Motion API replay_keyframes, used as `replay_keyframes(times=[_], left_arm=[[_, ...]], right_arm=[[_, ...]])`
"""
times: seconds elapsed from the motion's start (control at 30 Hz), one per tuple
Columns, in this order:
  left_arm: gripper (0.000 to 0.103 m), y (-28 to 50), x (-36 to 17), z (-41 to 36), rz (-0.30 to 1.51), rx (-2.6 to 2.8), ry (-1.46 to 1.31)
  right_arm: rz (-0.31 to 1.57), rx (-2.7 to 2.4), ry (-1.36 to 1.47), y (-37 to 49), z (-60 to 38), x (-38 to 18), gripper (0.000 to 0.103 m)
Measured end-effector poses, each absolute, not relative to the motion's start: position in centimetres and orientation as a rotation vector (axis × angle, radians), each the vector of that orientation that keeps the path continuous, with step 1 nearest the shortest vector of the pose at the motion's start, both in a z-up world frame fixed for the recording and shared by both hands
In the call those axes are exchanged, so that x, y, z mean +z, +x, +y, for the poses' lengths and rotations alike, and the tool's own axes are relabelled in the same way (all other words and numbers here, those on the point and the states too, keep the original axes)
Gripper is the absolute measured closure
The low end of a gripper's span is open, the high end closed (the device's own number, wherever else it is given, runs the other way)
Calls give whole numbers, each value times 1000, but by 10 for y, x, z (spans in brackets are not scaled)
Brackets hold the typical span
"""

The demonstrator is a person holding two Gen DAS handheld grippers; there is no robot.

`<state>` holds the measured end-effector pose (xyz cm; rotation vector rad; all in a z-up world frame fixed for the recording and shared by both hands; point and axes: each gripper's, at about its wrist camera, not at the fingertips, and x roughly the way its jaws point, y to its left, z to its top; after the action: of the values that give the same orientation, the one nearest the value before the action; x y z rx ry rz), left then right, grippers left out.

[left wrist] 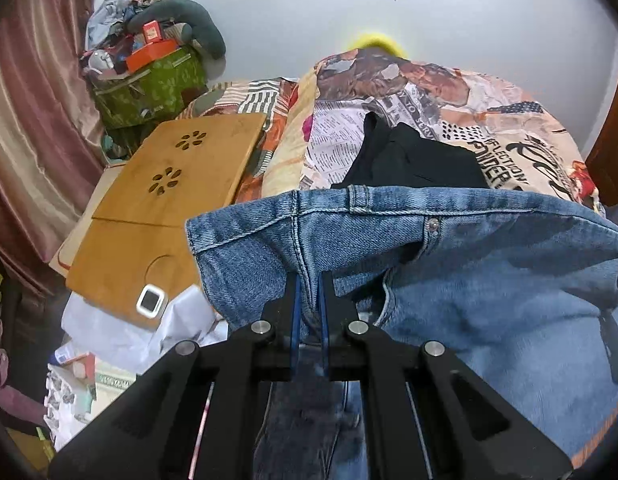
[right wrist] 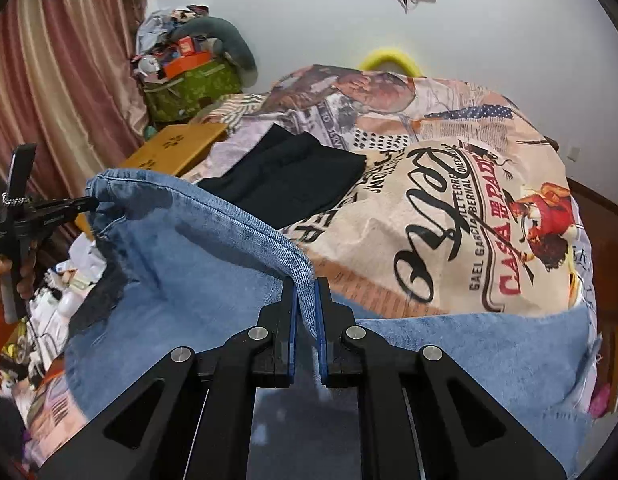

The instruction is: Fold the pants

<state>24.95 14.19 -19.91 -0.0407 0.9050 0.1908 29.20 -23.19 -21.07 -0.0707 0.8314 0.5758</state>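
Observation:
Blue denim jeans (left wrist: 489, 280) hang lifted over the bed, held at the waistband by both grippers. My left gripper (left wrist: 309, 280) is shut on the waistband near a side seam, with a belt loop and rivet to its right. My right gripper (right wrist: 306, 284) is shut on a folded edge of the jeans (right wrist: 197, 264). In the right wrist view the left gripper (right wrist: 89, 202) shows at the far left, pinching the other end of the waistband. The legs drape down over the bed's front.
The bed has a printed newspaper-style cover (right wrist: 449, 208). A folded black garment (right wrist: 293, 184) lies on it behind the jeans. A wooden lap tray (left wrist: 169, 208) sits at the left. A green bag with clutter (left wrist: 149, 88) and a curtain (left wrist: 33, 128) stand beyond.

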Motion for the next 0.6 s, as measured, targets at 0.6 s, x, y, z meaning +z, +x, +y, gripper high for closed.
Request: replay_keyframes(times=[0.6], left_arm=[[95,138,-247,147,990,181,-167]], right_arm=[[863,613,-77,205,-236,-236,96]])
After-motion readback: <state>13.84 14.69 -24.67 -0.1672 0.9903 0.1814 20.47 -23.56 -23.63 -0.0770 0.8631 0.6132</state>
